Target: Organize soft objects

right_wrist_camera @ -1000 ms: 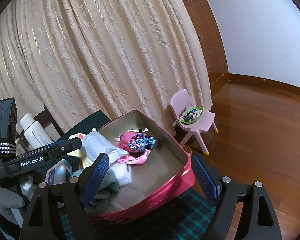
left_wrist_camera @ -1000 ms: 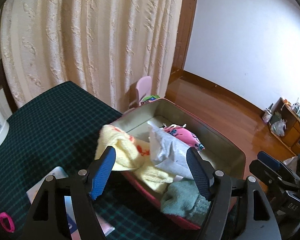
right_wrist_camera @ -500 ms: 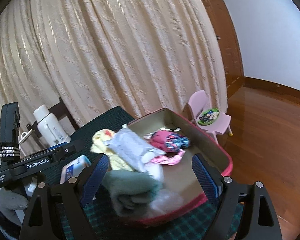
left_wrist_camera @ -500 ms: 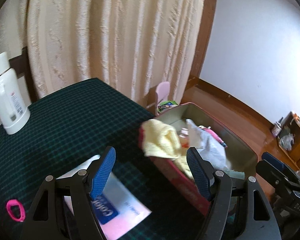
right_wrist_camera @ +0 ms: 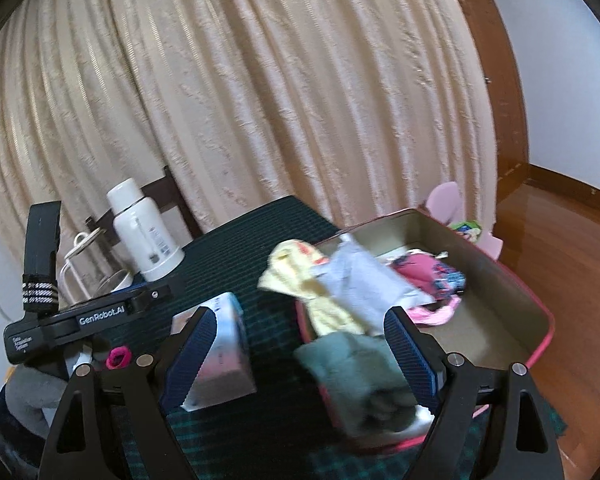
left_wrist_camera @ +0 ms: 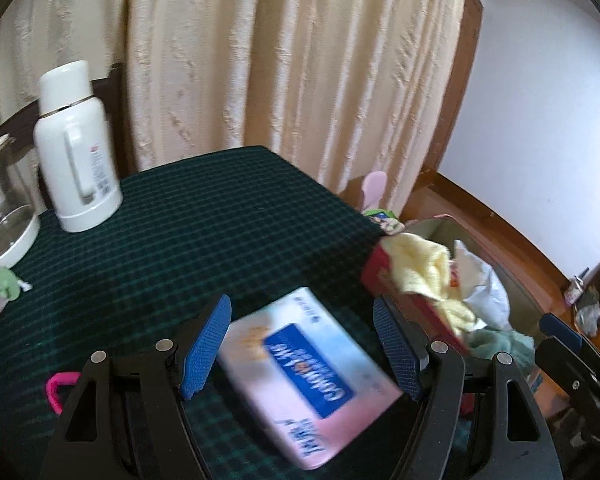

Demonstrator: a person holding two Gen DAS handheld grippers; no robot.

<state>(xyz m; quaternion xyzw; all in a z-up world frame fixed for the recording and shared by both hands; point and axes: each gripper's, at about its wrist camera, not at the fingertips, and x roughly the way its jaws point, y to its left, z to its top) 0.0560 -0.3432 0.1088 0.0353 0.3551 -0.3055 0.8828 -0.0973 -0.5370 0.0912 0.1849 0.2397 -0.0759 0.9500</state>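
Both views have swung left since a second ago: left gripper (left_wrist_camera: 302,350) now hangs spread over the tissue pack (left_wrist_camera: 306,388) (blurred), not the box (right_wrist_camera: 500,280). Right gripper (right_wrist_camera: 296,356) spread, empty; cloths (right_wrist_camera: 340,280) lie heaped in the box.

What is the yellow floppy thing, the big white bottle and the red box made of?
Yellow cloth: looks like soft terry or knit fabric; it droops limply over the box edge and looks fuzzy.
White flask: probably hard plastic, smooth and slightly glossy, with a moulded handle.
Red box: rigid with thin straight walls and a dull tan lining; perhaps tin or stiff card, hard to tell.
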